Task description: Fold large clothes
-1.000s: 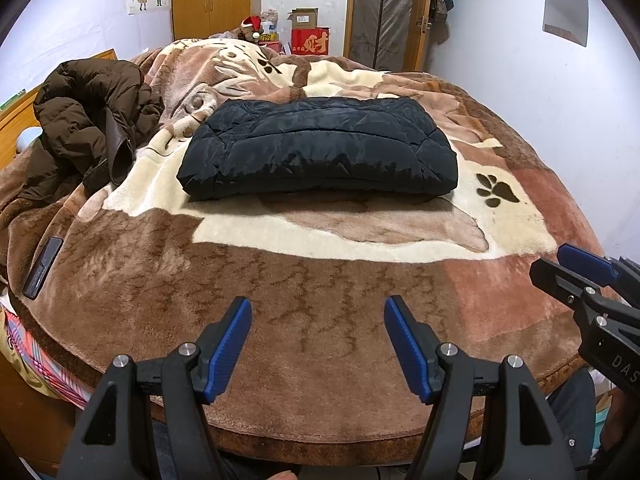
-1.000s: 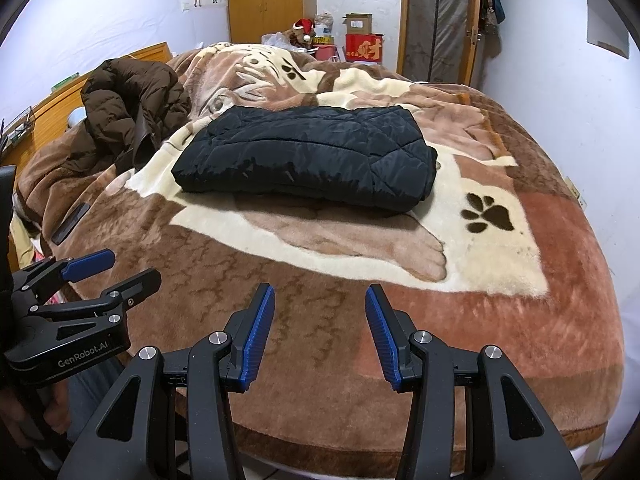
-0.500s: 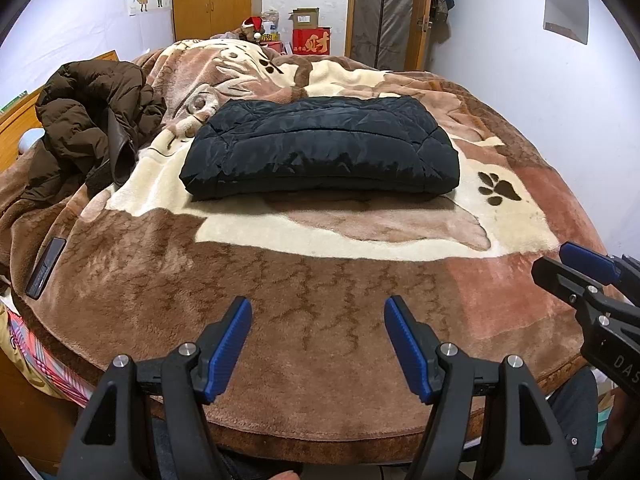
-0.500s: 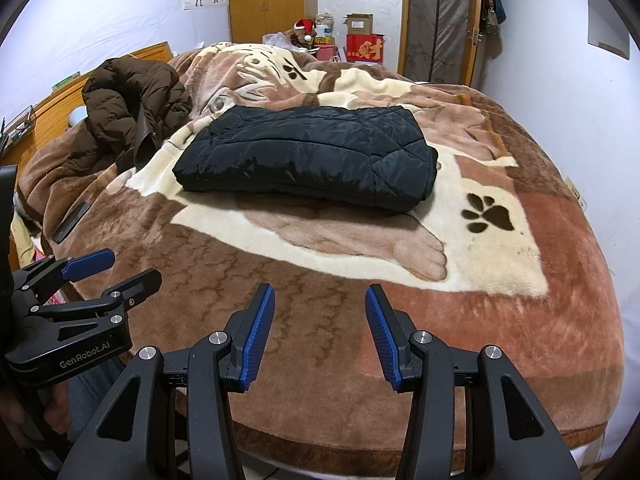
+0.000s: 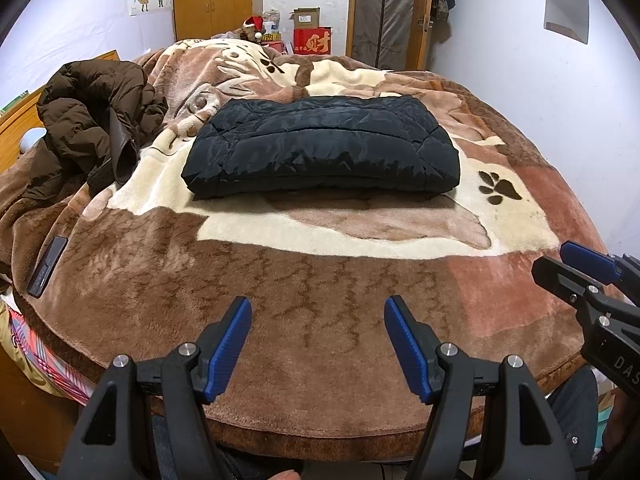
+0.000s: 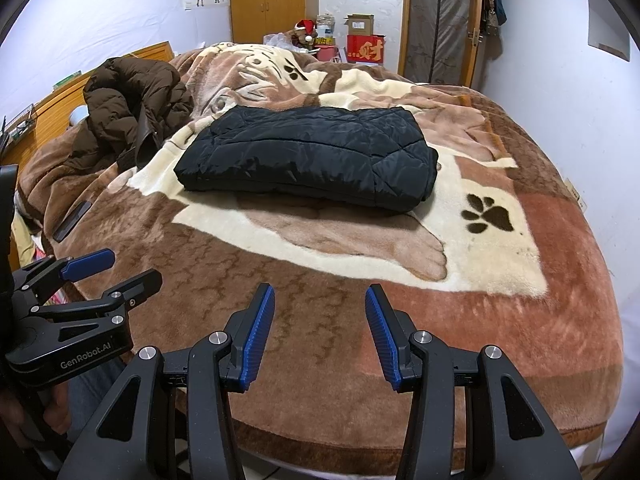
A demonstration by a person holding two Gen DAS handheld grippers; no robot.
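A: What lies to the far left of the grippers?

B: A flat dark remote (image 5: 47, 266) on the blanket (image 5: 320, 300), and beyond it a brown coat (image 5: 92, 120), crumpled in a heap.

A: And the left gripper (image 5: 318, 320)?

B: It hovers over the near edge of the bed, jaws apart, nothing between them.

A: Where is the black jacket (image 5: 320, 148)?

B: Folded into a neat rectangle, straight ahead of both grippers and well apart from them, on the cream patch of the blanket. The brown coat sits just beside its left end.

A: The right gripper (image 6: 320, 316)?

B: Also spread wide and empty, beside the left one. A paw print (image 6: 486, 216) lies ahead to its right.
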